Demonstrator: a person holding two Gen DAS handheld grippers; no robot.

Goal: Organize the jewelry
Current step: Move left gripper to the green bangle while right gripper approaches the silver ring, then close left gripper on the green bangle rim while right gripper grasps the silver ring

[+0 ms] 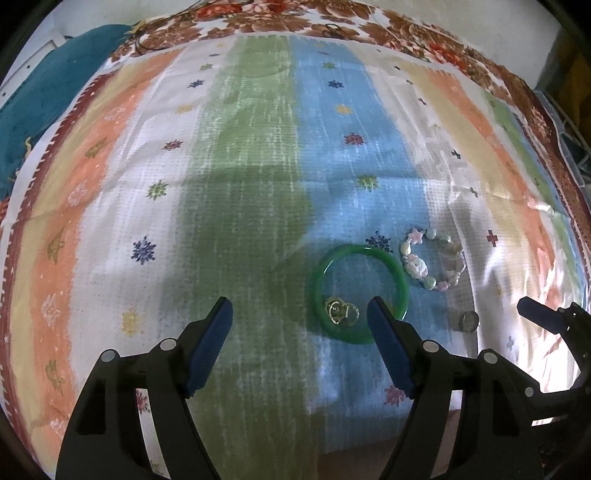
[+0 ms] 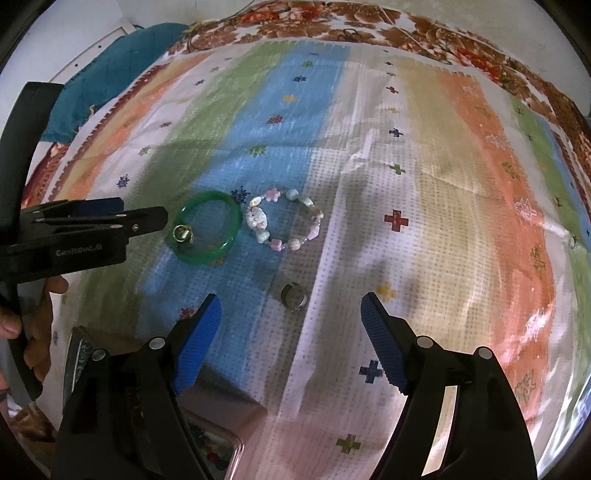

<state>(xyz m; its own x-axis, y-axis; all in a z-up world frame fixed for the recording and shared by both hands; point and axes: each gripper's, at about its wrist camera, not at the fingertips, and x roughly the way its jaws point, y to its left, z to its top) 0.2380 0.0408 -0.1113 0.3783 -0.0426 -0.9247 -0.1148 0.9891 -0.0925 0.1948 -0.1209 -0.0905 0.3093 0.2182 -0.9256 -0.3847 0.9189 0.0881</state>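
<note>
While both hand-held grippers gape empty, only the right view shows fingers [image 2: 35, 325].

— Home or workshop?
— A home: a striped cloth [image 2: 369, 155] lies over a floral bedspread [image 2: 332, 26], which shows at twelve o'clock, and a teal blanket [image 1: 55, 92] is bunched at ten.

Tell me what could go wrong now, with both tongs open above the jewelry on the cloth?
1. The small gold rings lie inside the green bangle; the left tongs could catch the bangle instead.
2. The silver ring is small and lies flat on the cloth; the right tongs may pinch fabric or flick it away.
</note>
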